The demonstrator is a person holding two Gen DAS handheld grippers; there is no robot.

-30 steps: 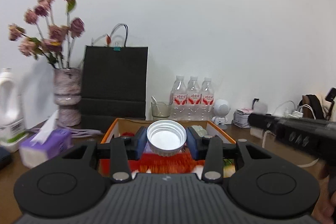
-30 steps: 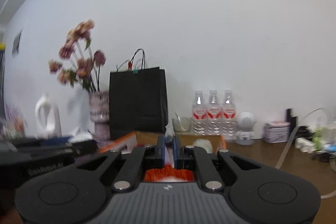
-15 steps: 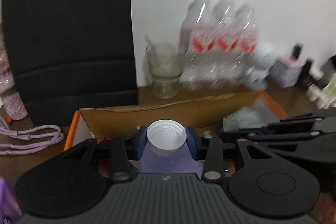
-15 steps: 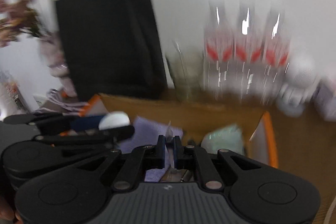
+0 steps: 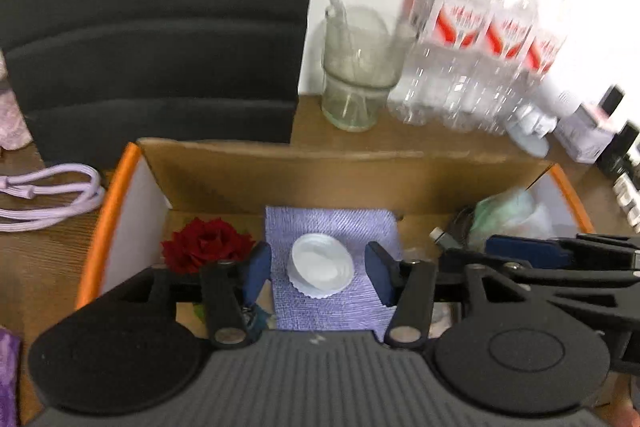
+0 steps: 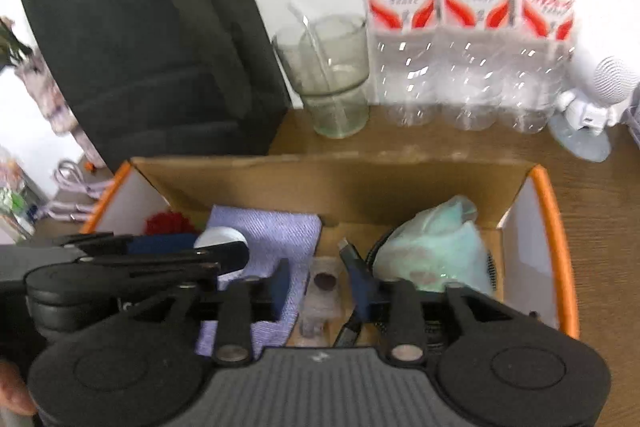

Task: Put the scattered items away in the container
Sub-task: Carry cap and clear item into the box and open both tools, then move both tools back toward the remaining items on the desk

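The cardboard box (image 5: 280, 167) with orange edges lies under both grippers. In the left wrist view, my left gripper (image 5: 319, 269) hovers over it, its jaws opening. A white bottle cap (image 5: 322, 267) rests between them on a purple cloth (image 5: 332, 227), touching neither pad. A red rose (image 5: 206, 245) lies left of the cloth. In the right wrist view, my right gripper (image 6: 321, 285) is also opening. A small clear packet (image 6: 320, 307) with a dark disc lies free below its fingers. A mint-green bag (image 6: 436, 243) and a black cable (image 6: 352, 259) fill the box's right side.
Behind the box (image 6: 320, 179) stand a black paper bag (image 6: 152, 47), a glass with a straw (image 6: 332, 83) and three water bottles (image 6: 468, 39). A white figurine (image 6: 592, 107) is at the far right and a lilac cord (image 5: 48, 195) lies left on the wooden table.
Both grippers swung forward and tipped down over the box. The left one let go of the white cap, which now lies on the cloth. The right one opened and released the clear packet.
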